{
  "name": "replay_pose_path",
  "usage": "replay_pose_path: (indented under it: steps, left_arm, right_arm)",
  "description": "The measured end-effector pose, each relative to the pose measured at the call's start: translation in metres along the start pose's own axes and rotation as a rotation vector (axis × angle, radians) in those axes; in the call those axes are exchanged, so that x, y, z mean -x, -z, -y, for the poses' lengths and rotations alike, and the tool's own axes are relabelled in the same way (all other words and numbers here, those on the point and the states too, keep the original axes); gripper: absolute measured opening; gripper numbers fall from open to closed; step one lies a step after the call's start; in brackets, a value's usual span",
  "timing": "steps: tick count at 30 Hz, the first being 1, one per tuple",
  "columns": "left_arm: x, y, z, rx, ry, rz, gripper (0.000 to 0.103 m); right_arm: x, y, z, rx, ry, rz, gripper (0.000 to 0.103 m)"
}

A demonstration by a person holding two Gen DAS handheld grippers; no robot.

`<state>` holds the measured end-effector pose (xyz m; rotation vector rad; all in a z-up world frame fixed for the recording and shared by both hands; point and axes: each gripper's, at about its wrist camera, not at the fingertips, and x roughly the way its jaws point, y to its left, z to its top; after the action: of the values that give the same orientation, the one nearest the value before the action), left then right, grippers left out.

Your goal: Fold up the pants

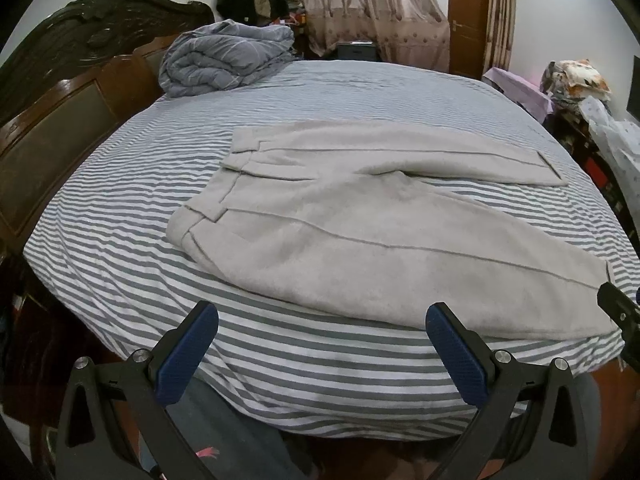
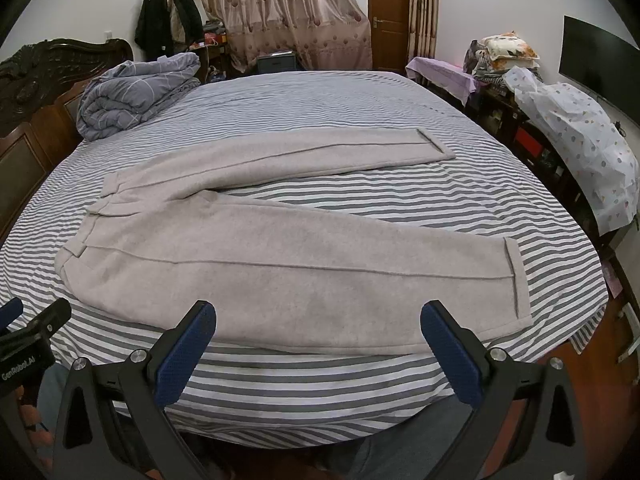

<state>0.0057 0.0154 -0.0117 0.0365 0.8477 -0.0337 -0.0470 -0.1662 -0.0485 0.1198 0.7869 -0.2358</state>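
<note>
Light grey pants (image 1: 360, 236) lie flat on the striped bed (image 1: 120, 248), waistband to the left, both legs spread apart and running right. In the right wrist view the pants (image 2: 280, 256) show whole, the near cuff (image 2: 516, 276) at the right and the far cuff (image 2: 434, 146) behind. My left gripper (image 1: 320, 320) is open and empty, above the bed's near edge just short of the near leg. My right gripper (image 2: 318, 318) is open and empty, over the near leg's front edge.
A rolled grey duvet (image 1: 228, 58) lies at the bed's far left by the dark wooden headboard (image 1: 60, 92). Cluttered shelves and a covered pile (image 2: 576, 136) stand along the right side. The other gripper shows at the left edge of the right wrist view (image 2: 28, 336).
</note>
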Motion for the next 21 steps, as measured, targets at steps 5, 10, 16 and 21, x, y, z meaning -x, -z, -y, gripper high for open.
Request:
replay_pose_path:
  steps: [5,10,16,21]
  left_arm:
    - [-0.0007,-0.0001,0.0015,-0.004,-0.009,-0.013,0.103]
    - [-0.0023,0.0004,0.0019,-0.008,-0.026,-0.034,0.103]
    - [-0.0034,0.0000,0.0011,-0.006,-0.043,-0.041,0.103]
    - [-0.0052,0.0005,-0.0032,0.002,-0.062,-0.050,0.103]
  right_arm:
    - [0.0009,0.0002,0.0004,0.000,0.000,-0.001,0.101]
    - [0.0010,0.0002,0.0003,0.001,0.000,0.002,0.101]
    - [0.0022,-0.0002,-0.0027,0.007,-0.003,-0.001,0.101]
    - [0.0022,-0.0017,-0.0068,0.021,-0.014,0.000,0.101]
